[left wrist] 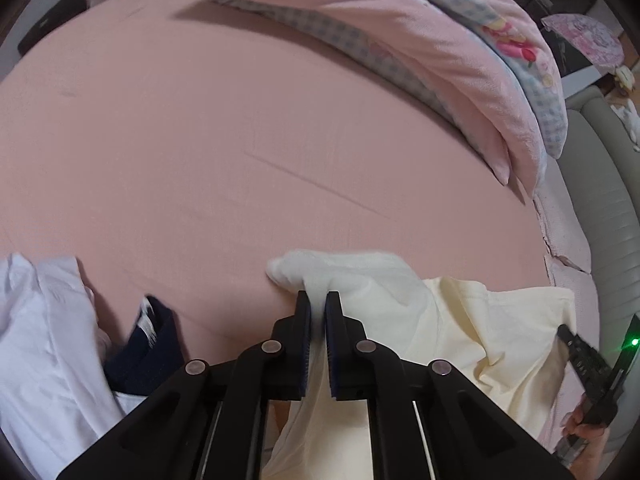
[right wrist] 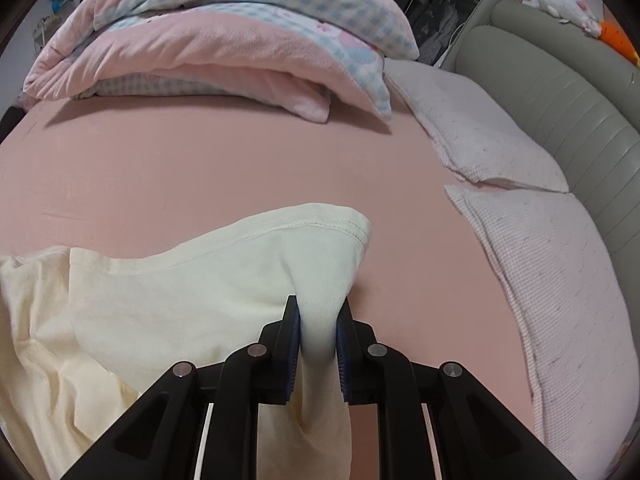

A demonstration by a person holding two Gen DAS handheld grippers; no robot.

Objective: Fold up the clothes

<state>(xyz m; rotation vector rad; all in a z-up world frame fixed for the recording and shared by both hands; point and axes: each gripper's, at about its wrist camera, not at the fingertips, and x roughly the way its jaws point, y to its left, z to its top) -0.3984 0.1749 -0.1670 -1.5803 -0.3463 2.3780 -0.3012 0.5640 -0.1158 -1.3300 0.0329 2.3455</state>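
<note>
We have both tools clamped on the cream T-shirt, which lies partly on the pink bed sheet and partly hangs off the near edge below us. The left tool has its jaws nearly closed with a thin bunch of the shirt's fabric pinched between them; the right tool stands a little wider, with a thicker roll of cloth near the hemmed edge squeezed between its blue pads. From the left wrist view we also see the right tool at the far right, at the shirt's other corner.

We judge the folding to be at its start. The shirt is gripped at two points along one edge but is not yet spread flat: it is rumpled, with loose folds between our two grips, and no neat crease shows anywhere. Left to do for this piece: lay it out smooth on the sheet, then fold it.

More waits beside it. To the left lie a white garment and a dark navy garment, both crumpled and unfolded. We see no finished folded stack in either view. The folded quilt and the pillows lie well apart from our work
</note>
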